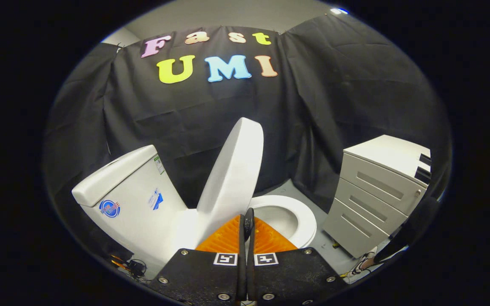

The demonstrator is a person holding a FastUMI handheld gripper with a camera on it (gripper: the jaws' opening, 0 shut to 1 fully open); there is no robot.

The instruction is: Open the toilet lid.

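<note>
A white toilet stands just ahead of me, seen from its side. Its lid point(234, 170) is raised steeply, leaning back toward the tank point(128, 197) without touching it. The seat ring point(306, 221) lies down on the bowl, whose inside shows. My gripper point(248, 222) sits low in front of the lid's hinge end, fingers pressed together with nothing between them. The fingertips overlap the lid's lower edge and the near rim of the seat; I cannot tell whether they touch either.
A grey drawer cabinet point(377, 191) stands to the right of the bowl against the black cloth wall. A person's shoe point(366, 263) and dark trouser leg are beside the cabinet. Cables point(134, 267) lie on the floor below the tank.
</note>
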